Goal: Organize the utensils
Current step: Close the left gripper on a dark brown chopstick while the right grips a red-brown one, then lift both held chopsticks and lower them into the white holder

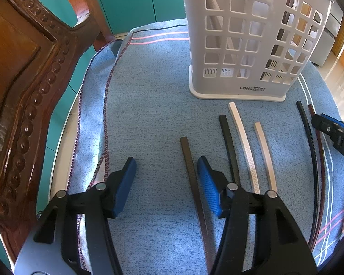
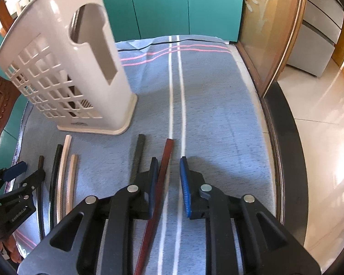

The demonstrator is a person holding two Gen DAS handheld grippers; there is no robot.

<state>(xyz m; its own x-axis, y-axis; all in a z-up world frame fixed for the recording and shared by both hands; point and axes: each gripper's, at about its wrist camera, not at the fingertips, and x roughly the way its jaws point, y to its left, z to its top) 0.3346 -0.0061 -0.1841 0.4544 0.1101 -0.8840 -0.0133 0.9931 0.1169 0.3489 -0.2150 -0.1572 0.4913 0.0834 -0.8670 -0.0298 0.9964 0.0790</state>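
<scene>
Several chopsticks lie side by side on a blue cloth (image 1: 149, 114) in front of a white slotted utensil holder (image 1: 245, 45); the holder also shows in the right wrist view (image 2: 80, 80). My left gripper (image 1: 166, 178) is open and empty, low over the cloth, with a dark brown chopstick (image 1: 190, 171) just inside its right finger. My right gripper (image 2: 169, 183) is open, with a red-brown chopstick (image 2: 162, 176) lying between its fingers, close to the left one. A black chopstick (image 2: 137, 158) lies just left of it. White chopsticks (image 1: 243, 142) lie in the middle.
A carved wooden chair back (image 1: 23, 91) stands at the left table edge. Teal cabinets (image 2: 172, 6) are behind the table. A wooden-framed glass panel (image 2: 263, 34) and the table's dark rim (image 2: 284, 137) are on the right, with tiled floor beyond.
</scene>
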